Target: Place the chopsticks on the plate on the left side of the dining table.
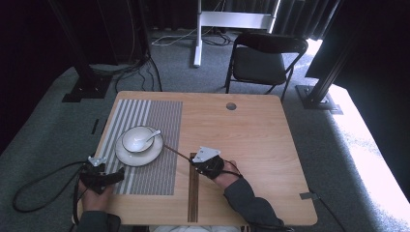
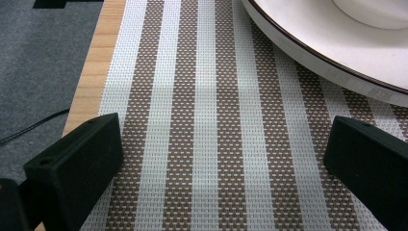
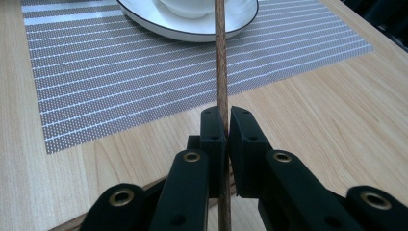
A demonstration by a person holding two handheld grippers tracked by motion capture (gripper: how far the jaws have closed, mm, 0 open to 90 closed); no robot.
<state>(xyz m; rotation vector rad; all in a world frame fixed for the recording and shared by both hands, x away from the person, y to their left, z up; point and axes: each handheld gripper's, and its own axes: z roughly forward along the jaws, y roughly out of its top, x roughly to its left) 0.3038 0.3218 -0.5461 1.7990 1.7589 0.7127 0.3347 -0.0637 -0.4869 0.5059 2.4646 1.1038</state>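
The table point(image 1: 251, 140) is pale wood with a darker brown strip inlaid near its 6 o'clock edge. The placemat point(image 1: 150, 145) is woven in brown and pale grey-white stripes. On it, toward 9 o'clock, the plate point(image 1: 126, 155) is white with a thin dark rim line, and the bowl point(image 1: 131, 136) and spoon point(image 1: 151, 137) are white. The chopstick point(image 3: 221, 62) is dark reddish-brown wood. Both the left gripper point(image 2: 221, 159) and the right gripper point(image 3: 226, 126) are black, the right with brass-coloured rivets.
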